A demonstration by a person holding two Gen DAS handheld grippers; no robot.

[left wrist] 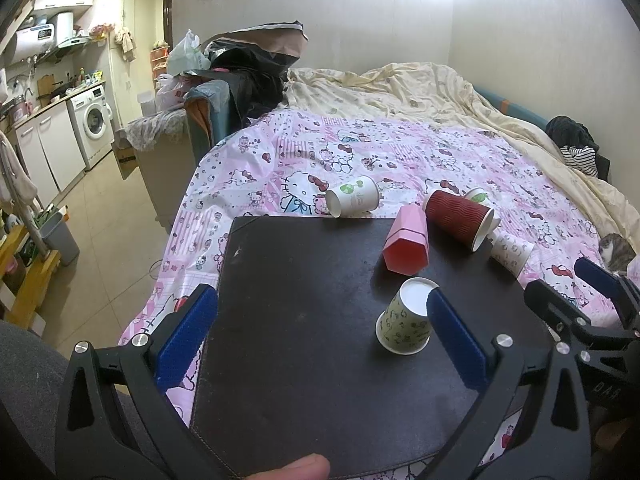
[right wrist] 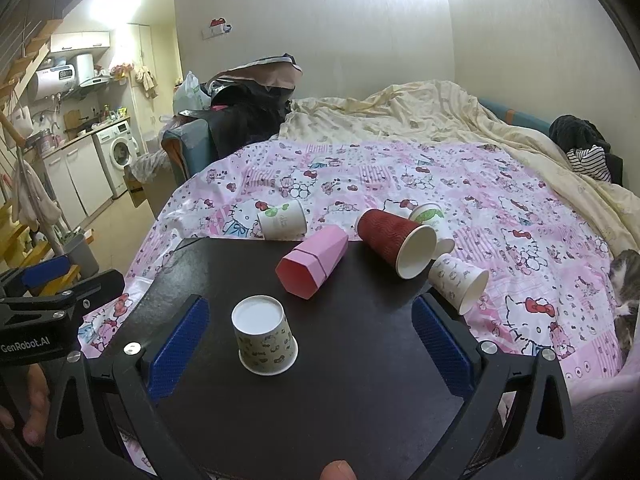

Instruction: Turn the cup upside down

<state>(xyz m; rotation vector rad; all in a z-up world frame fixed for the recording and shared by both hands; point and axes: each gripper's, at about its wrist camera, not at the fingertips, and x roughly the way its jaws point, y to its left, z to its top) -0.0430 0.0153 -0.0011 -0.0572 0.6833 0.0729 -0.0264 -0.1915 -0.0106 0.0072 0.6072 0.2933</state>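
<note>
A green patterned paper cup stands upside down on the black board; it also shows in the right wrist view. My left gripper is open, its right finger beside the cup. My right gripper is open, the cup between its fingers but apart from both. A pink hexagonal cup and a dark red cup lie on their sides at the board's far edge.
Several white paper cups lie on the pink Hello Kitty sheet: one at the left, one at the right. A cat lies at the right edge. A kitchen lies far left.
</note>
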